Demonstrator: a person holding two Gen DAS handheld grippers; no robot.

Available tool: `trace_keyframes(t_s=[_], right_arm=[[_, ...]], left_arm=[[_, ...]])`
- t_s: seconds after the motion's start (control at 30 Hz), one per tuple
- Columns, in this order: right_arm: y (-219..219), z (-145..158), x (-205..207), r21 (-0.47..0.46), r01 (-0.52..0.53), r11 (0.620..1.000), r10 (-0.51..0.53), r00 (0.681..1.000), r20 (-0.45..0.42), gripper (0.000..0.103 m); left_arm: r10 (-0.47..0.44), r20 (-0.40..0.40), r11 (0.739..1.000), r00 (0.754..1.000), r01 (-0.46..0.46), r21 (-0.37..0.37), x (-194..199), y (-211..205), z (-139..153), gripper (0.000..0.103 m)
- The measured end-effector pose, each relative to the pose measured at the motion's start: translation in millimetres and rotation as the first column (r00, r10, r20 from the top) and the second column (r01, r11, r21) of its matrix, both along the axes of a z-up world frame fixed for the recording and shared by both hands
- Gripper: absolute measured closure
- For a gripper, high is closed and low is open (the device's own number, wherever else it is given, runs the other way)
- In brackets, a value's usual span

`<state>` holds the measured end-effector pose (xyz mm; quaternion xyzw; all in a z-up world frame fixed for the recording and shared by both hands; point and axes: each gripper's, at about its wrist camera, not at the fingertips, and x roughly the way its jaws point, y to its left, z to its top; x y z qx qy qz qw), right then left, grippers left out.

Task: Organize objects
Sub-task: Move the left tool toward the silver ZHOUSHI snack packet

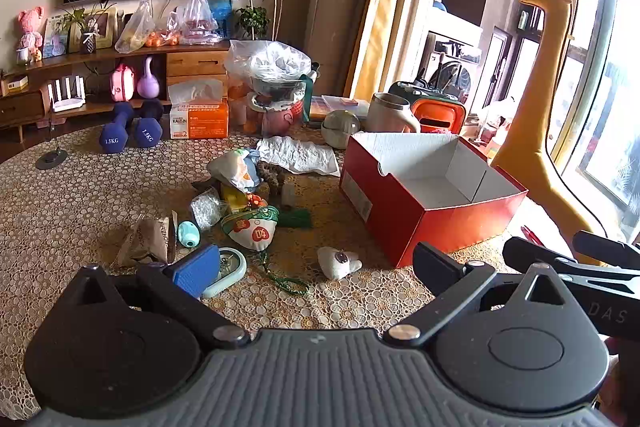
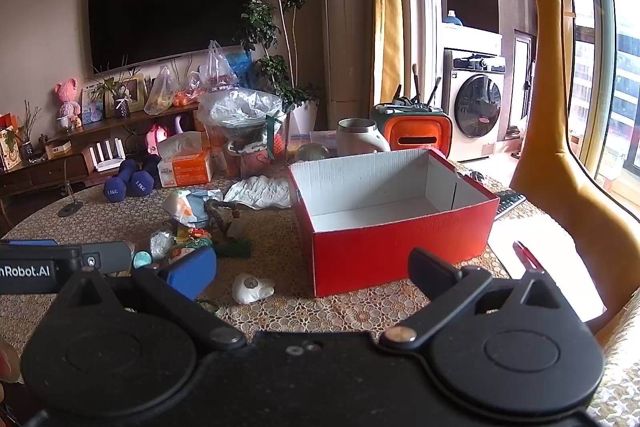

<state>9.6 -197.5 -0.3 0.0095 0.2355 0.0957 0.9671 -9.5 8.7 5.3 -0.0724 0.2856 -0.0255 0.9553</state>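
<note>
Both tools, left tool (image 1: pixel 316 269) and right tool (image 2: pixel 312 271), jaws wide apart, nothing held. Red box (image 2: pixel 400 251) empty on surface (image 1: pixel 72 195); clutter pile (image 1: pixel 244 203) left of it. We risk snagging green cord (image 1: pixel 288 281) w/ white trinket (image 1: pixel 338 261), dragging neighbours.

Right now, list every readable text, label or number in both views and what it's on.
"1.5KG": ends of both dumbbells.
"KAILIN", partly blurred: orange tissue box.
"04": green and white pouch.
"nRobot.AI", cut off: left tongs body.
"DAS", faint: right tongs body.
Brown paper packet print: unreadable.
Red box side label: too small.
</note>
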Motion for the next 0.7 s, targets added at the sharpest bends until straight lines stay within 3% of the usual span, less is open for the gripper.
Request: trace_keyframes(t_s=[0.33, 0.7], right_arm=[[-0.8, 0.0, -0.2, 0.000, 0.004, 1.000, -0.004, 1.000, 0.001, 0.001], [-1.6, -0.5, 0.8, 0.004, 0.003, 1.000, -0.003, 1.000, -0.002, 0.001]], left_arm=[[-0.055, 0.024, 0.998, 0.998, 0.055, 0.008, -2.2, -5.6, 3.6, 0.000], [-0.044, 0.012, 0.999, 0.999, 0.045, -0.015, -0.9, -2.7, 2.9, 0.000]])
